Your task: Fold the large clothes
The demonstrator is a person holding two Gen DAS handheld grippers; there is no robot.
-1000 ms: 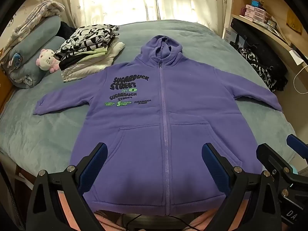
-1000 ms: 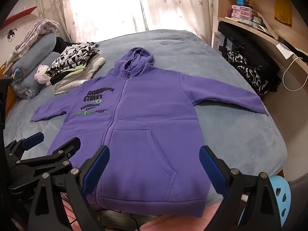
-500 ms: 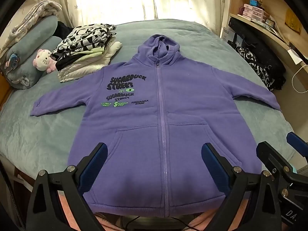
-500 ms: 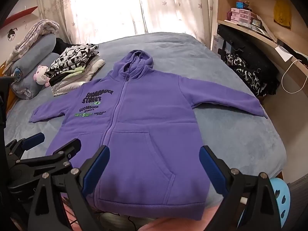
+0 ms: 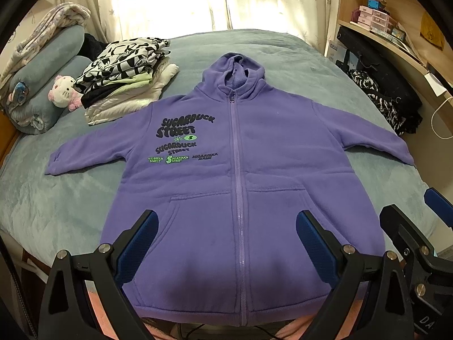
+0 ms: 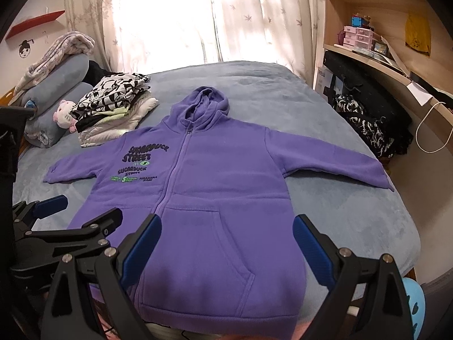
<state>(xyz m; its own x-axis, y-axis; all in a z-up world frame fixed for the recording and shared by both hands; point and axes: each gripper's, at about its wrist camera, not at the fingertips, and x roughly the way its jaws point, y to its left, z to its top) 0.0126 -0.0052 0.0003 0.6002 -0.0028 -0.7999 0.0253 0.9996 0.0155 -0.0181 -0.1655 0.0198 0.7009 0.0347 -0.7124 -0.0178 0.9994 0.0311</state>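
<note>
Since the earlier frames both cameras have drawn back and risen a little; the hoodie itself has not shifted, and no fold has been started.

Left wrist view: the purple hoodie [image 5: 235, 187] lies flat, front up and zipped, in the middle of the bed [image 5: 56, 212], hood far, hem near and hanging over the near edge. Sleeves spread out to left and right. The left claw [image 5: 225, 236] hangs above the near hem, fingers wide apart, holding nothing. The other claw's blue pad shows at the right edge. Far left: a stack of folded clothes [image 5: 127, 76], just beside the left shoulder, and a plush toy [image 5: 63, 90] against rolled bedding.

Right wrist view: same layout. The right claw [image 6: 226, 240] is also spread wide and empty, over the right pocket area. The right sleeve [image 6: 334, 167] reaches nearly to the bed's right edge. Whether the near hem touches anything below the bed edge cannot be told.

Judgement: this is the survey stage, the garment spread and ready. A likely first step is to bring a sleeve in across the body. The fleece looks thick, so a shallow pinch may slip.
</note>
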